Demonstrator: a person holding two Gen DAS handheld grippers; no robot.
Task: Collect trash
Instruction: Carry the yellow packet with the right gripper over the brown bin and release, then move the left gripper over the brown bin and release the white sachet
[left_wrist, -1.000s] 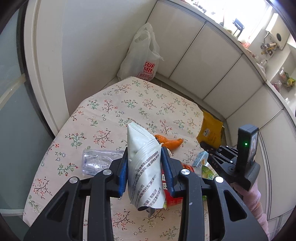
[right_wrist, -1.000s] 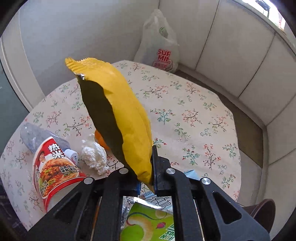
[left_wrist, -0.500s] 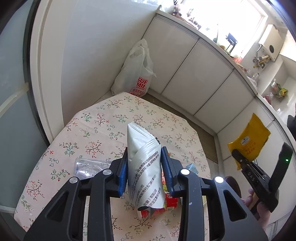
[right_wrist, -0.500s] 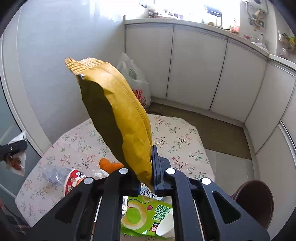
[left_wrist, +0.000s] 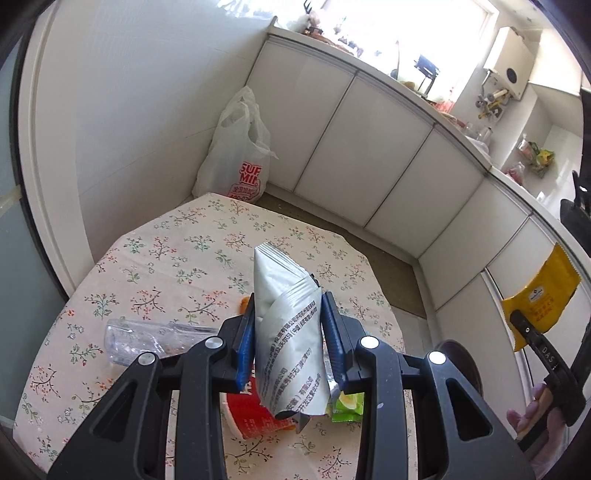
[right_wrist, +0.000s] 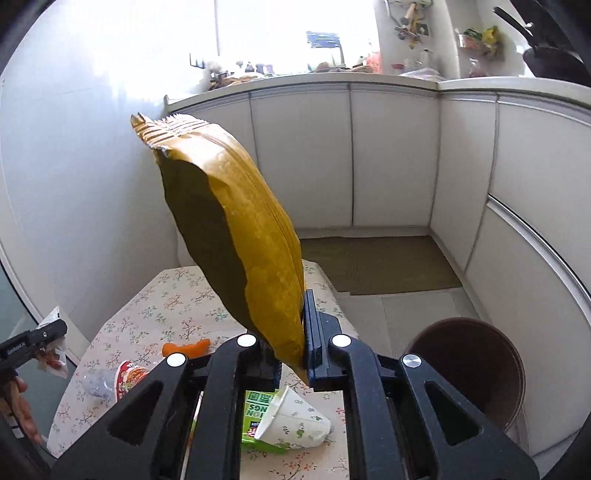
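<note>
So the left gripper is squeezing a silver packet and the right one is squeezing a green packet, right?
Almost. The left gripper does hold the silver packet, but the right gripper holds a yellow packet, as the right wrist view shows. The green packet lies on the table.

A silver snack pouch (left_wrist: 288, 332) with black print is standing upright above the near table edge, pinched at its sides. A yellow snack bag (right_wrist: 240, 243), puffed and crinkle-topped, is tilting up to the left, clamped at its bottom corner. Lying on the floral tablecloth: a red instant-noodle cup (right_wrist: 127, 374) on its side, a clear crushed bottle (left_wrist: 144, 338), an orange peel (right_wrist: 186, 347), a green wrapper (right_wrist: 258, 413), a tipped white paper cup (right_wrist: 295, 421).
</note>
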